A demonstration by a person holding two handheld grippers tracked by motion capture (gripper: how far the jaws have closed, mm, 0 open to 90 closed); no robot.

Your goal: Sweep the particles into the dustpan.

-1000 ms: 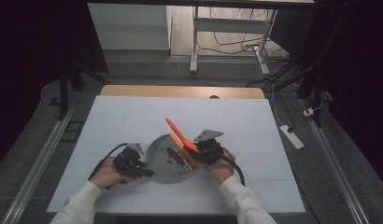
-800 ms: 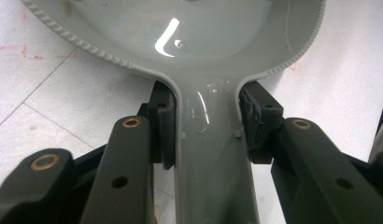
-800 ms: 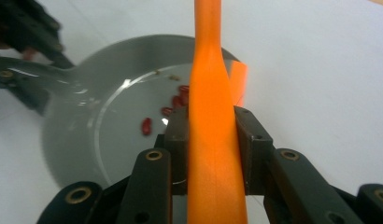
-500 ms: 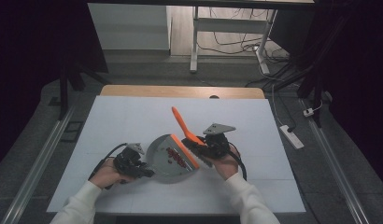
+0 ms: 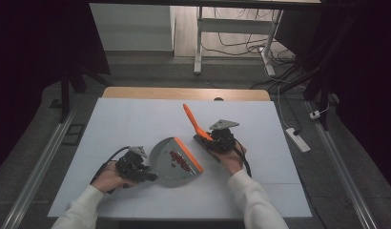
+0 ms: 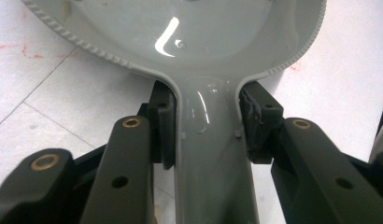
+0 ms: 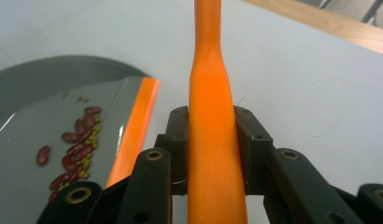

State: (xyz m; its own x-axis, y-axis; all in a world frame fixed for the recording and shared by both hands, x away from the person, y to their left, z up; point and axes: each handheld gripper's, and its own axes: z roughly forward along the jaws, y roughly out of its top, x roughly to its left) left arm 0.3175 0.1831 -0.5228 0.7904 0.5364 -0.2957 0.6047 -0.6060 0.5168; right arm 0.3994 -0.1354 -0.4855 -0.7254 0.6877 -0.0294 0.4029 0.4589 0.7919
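dustpan: grey plastic, rounded back, straight orange lip along the front edge. lies flat on the white desk, lower centre of the high view. holds a small heap of dark red beans with a few tiny yellow-green grains just behind the lip. looks light and stiff, glossy and likely a bit slippery; best taken at the narrow neck of the handle, where the sides run parallel. needs keeping level so the load does not roll out.

left claw: closed on that neck, pads pressed against both sides. seen lower left of the high view.

brush: orange plastic handle, slim, widening toward the held end; dark head under the hand, bristles too hidden to describe. sits right of centre in the high view, just beyond the lip, handle slanting up toward the top of the frame. judged light and rigid, smooth; grip low on the thick part for control.

right claw: clamped on the thick part of the brush handle, pads touching both flanks.
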